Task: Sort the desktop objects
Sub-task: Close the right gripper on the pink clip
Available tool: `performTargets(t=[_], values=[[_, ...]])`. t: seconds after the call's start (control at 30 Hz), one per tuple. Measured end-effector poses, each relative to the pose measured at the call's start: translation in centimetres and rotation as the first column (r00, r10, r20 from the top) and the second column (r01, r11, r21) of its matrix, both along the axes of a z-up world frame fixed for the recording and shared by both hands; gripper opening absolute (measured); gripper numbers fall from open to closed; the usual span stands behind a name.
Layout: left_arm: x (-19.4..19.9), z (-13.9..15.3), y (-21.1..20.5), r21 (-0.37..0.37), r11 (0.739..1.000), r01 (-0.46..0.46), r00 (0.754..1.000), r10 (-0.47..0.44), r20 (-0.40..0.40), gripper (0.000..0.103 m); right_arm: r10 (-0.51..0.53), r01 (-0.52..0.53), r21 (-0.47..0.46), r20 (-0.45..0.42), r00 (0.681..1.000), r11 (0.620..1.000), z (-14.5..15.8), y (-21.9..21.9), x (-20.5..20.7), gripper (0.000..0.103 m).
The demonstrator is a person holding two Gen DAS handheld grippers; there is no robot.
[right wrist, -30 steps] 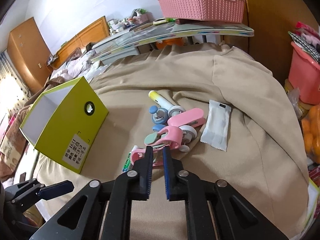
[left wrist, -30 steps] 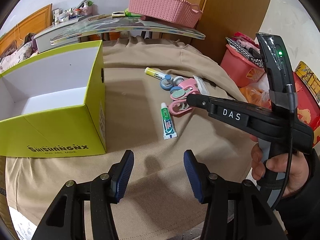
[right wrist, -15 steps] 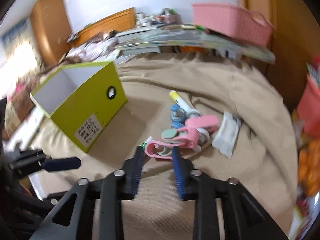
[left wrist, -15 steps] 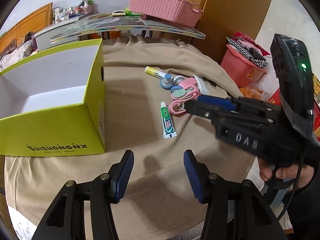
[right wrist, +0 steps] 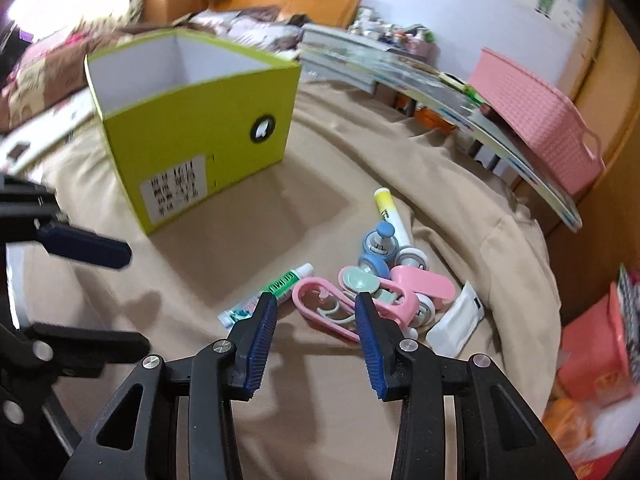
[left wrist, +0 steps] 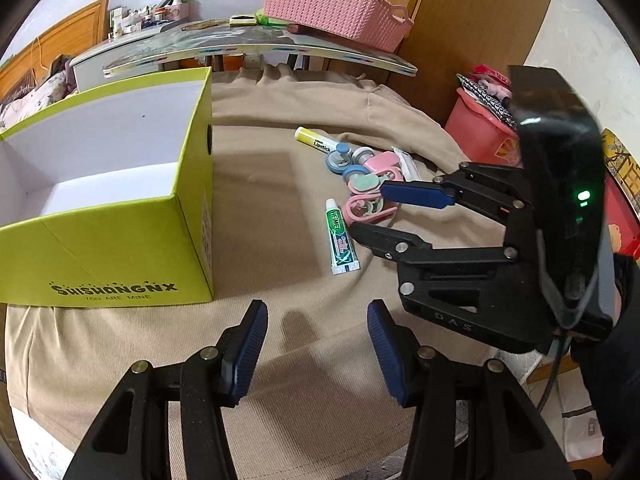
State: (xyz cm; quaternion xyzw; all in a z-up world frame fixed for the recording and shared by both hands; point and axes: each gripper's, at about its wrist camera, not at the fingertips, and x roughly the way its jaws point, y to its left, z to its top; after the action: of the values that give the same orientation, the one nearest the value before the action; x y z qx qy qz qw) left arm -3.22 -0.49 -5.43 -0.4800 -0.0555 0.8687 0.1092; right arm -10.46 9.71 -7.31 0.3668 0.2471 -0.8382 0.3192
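A pick from the pile appears to be in hand: the right hand-held gripper is held with jaws apart just short of the pink clip and toothpaste tube, gripping nothing. Closing on one item would be called for next. The left hand-held gripper is spread wide and empty over the cloth-covered surface. The green box is seen empty nearby.

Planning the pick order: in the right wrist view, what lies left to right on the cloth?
Green box → toothpaste tube → pink clip → white sachet.
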Motion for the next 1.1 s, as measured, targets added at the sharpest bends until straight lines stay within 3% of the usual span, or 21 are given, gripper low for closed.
performTargets(t=[0.1, 0.37, 0.87, 1.0, 1.1], values=[[-0.1, -0.1, 0.1, 0.004, 1.000, 0.003, 1.000, -0.003, 0.004, 0.053, 0.015, -0.015, 0.020, -0.002, 1.000, 1.000, -0.3, 0.0, -0.4, 0.040], [-0.7, 0.0, 0.4, 0.008, 1.000, -0.002, 1.000, 0.002, 0.013, 0.052, 0.027, -0.027, 0.032, -0.004, 1.000, 0.999, -0.7, 0.1, -1.1, 0.013], [-2.6, -0.7, 2.1, 0.011, 1.000, 0.005, 0.999, -0.005, 0.038, 0.052, -0.022, 0.024, -0.072, 0.028, 0.999, 0.997, 0.6, 2.1, -0.9, 0.004], [-2.6, -0.8, 2.3, 0.005, 1.000, 0.003, 0.999, -0.003, 0.041, 0.052, -0.015, 0.020, -0.104, 0.044, 0.999, 0.994, 1.0, 2.8, -0.7, 0.004], [-2.6, -0.9, 2.4, 0.006, 1.000, 0.002, 0.999, -0.002, 0.045, 0.052, -0.022, 0.031, -0.147, 0.067, 0.998, 0.989, 1.1, 3.0, -1.4, 0.010]])
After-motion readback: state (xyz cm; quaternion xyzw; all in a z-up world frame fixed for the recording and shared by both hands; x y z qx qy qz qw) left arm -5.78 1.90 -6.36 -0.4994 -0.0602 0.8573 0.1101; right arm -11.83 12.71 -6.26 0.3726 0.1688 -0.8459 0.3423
